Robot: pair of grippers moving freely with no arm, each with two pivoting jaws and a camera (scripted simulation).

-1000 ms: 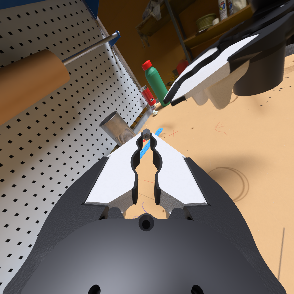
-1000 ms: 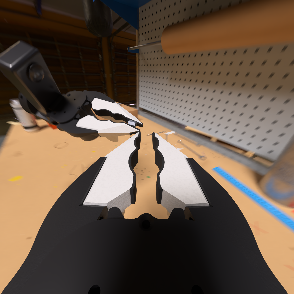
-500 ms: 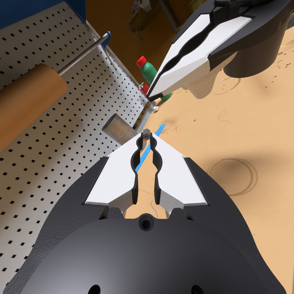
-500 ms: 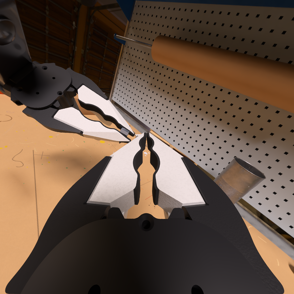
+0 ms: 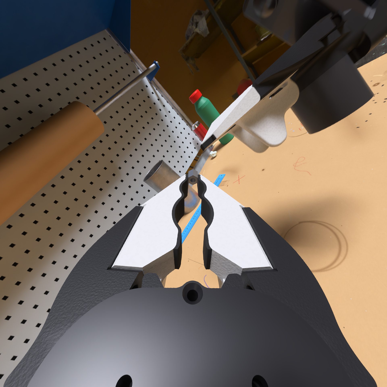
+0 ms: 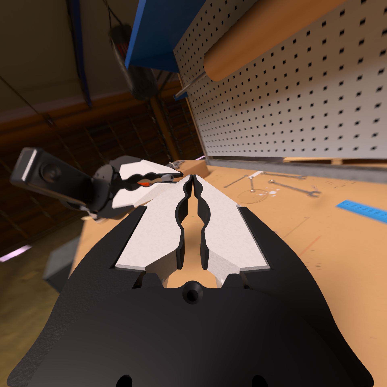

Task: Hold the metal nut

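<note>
A small grey metal nut [image 5: 192, 178] is pinched between the tips of my left gripper [image 5: 192, 179], held above the tan workbench. It also shows in the right wrist view [image 6: 168, 177], at the tips of the left gripper [image 6: 174, 174] seen from the side. My right gripper [image 6: 192, 177] is shut and empty, its tips just right of the nut. In the left wrist view the right gripper [image 5: 207, 142] hangs above and beyond the nut, seen edge-on.
A white pegboard [image 5: 83, 167] with a brown roll [image 5: 41, 150] stands along the bench. A metal can [image 5: 161, 178], a blue ruler [image 5: 192, 222], a green bottle [image 5: 206, 111] and a red canister [image 5: 199, 129] lie nearby. Wrenches [image 6: 293, 187] lie by the pegboard.
My right gripper has closed from open to shut and swung around beside the left gripper's tips. The left gripper keeps its hold on the nut and has turned slightly.
</note>
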